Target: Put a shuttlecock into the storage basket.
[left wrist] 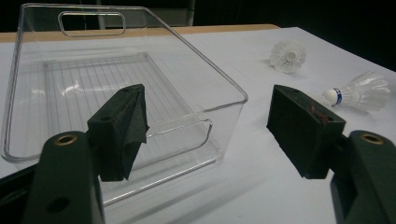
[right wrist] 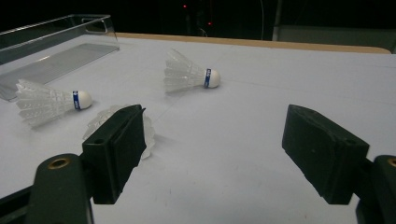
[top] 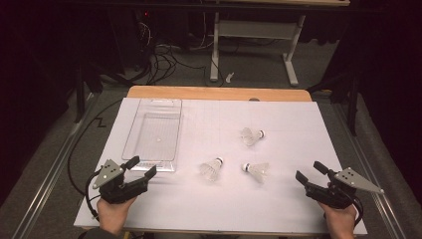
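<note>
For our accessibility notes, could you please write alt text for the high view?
Three white shuttlecocks lie on a white table: the left shuttlecock, the right shuttlecock and the far shuttlecock, with an empty clear plastic bin to their left. At the near edge, the left gripper and the right gripper rest open, each held in a hand.

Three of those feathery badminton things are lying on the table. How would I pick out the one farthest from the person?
Start at the clear plastic bin on the white table's left side, then look right. The farthest shuttlecock lies alone, level with the bin's middle; the other two lie side by side, nearer the person.
</note>
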Available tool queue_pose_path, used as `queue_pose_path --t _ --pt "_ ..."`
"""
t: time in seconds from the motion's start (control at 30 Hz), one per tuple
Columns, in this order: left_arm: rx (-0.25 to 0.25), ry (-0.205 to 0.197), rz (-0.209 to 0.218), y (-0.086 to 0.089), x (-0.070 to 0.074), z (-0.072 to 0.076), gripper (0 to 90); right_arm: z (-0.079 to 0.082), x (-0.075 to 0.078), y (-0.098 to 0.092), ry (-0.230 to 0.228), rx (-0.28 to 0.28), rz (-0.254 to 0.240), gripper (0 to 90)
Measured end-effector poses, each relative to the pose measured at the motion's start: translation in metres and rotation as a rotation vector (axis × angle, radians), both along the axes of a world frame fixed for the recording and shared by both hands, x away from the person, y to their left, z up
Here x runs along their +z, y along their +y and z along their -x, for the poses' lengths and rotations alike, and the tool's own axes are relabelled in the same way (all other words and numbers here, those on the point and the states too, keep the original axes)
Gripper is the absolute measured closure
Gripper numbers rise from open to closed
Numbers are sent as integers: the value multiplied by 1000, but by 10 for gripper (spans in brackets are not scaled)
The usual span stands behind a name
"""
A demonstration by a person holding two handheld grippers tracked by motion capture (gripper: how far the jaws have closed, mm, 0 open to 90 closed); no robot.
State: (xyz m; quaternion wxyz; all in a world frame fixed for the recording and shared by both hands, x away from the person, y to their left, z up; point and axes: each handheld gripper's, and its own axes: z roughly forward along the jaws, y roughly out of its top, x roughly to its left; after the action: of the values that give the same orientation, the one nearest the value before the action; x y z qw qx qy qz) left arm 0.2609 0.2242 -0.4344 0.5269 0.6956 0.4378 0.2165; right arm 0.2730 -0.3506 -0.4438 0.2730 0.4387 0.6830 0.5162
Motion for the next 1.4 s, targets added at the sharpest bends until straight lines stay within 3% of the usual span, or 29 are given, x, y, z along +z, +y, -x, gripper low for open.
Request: queue_pose_path --t 1.4 --pt "-9 15 23 -6 1 -5 308 -4 -1 7 3 35 17 219"
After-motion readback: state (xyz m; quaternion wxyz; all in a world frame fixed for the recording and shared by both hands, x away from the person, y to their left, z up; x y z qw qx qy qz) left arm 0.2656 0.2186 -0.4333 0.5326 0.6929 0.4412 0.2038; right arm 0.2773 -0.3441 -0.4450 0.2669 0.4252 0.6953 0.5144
